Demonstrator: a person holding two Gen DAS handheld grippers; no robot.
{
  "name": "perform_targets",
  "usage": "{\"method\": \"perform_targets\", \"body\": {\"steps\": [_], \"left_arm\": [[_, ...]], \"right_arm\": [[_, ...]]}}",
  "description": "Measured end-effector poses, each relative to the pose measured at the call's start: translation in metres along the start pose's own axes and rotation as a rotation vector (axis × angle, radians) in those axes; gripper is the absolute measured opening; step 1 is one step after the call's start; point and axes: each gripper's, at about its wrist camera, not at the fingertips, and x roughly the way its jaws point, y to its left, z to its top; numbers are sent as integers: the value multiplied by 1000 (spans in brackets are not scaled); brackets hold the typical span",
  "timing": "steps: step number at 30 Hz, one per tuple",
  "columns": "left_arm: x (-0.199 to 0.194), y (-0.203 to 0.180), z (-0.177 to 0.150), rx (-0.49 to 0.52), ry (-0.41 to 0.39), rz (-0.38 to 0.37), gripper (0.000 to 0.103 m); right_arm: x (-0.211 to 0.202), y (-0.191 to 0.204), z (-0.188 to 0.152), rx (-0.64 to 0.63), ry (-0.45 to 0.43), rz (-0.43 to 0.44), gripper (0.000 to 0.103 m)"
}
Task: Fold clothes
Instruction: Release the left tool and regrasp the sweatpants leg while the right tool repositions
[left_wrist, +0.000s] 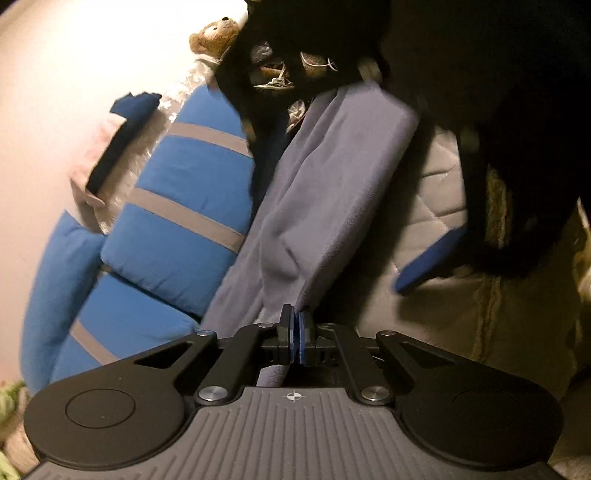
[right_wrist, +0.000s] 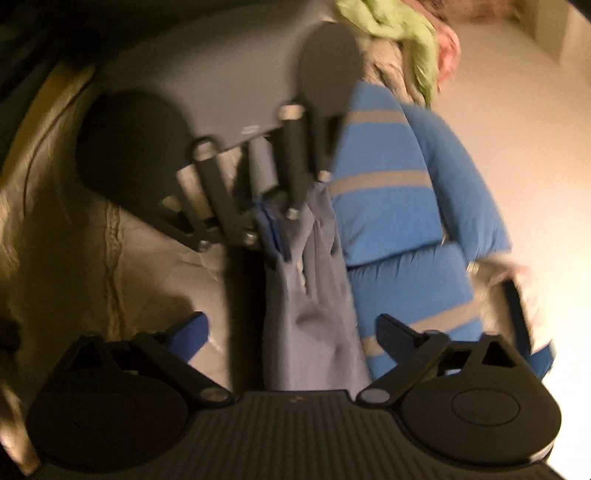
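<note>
Left tongs (left_wrist: 295, 332) clamped on an edge of the grey-lilac garment (left_wrist: 325, 192), keeping it stretched long over the bed for folding; right tongs (right_wrist: 291, 339) spread wide, straddling its other end.

Two handheld grippers, same build: black linkages on a grey ribbed body.

Left gripper (left_wrist: 296, 338): matte black arms, silver pivot screws, two round black discs either side, a small white crosshair mark on the ribbed grey deck, blue pads on black fingers. Right gripper (right_wrist: 291, 341): same black arms and discs, grey pivot caps, dark ribbed deck, blue pad (right_wrist: 192, 332) on one finger; the other finger shows dark from this side. Right view is blurred, so finer markings can't be read.
</note>
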Motion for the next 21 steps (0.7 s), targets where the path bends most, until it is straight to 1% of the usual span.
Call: {"method": "perform_targets", "body": {"steps": [1,2,3,4,5,6,7,8,9,10,12,16,21], "left_arm": [[-1,1,-1,-3,-2,-5,3],[-1,2,-1,-7,-4,-11,3],[-2,2,-2,-10,-6,-16,3],[-3,3,-2,-14,-8,-22,3],[-2,1,-3,3,-1,-4,4],[0,-3,-4,22,7,15,6],[2,-6,-5,41,14,35,6],[3,-9,-6,60,22,55,7],[5,-12,-7,79,29,75,13],[6,-15,-9,98,37,95,26],[15,-16,-13,106,69,148,42],[32,-10,-19,88,146,230,42],[54,0,-27,77,245,328,42]], "right_arm": [[4,5,1,-29,0,-13,81],[7,9,2,-53,-1,-23,78],[9,12,3,-70,-5,-27,71],[11,15,3,-77,-9,-29,60],[13,17,2,-72,-12,-33,51],[15,17,4,-45,-14,-40,31],[16,16,5,-11,-13,-39,22],[17,15,5,12,-13,-34,22],[16,13,5,32,-19,-36,21],[16,10,5,55,-28,-43,20],[15,1,5,118,-38,-54,19],[16,-15,2,228,-50,-66,18],[14,-20,0,265,-58,-57,18]]}}
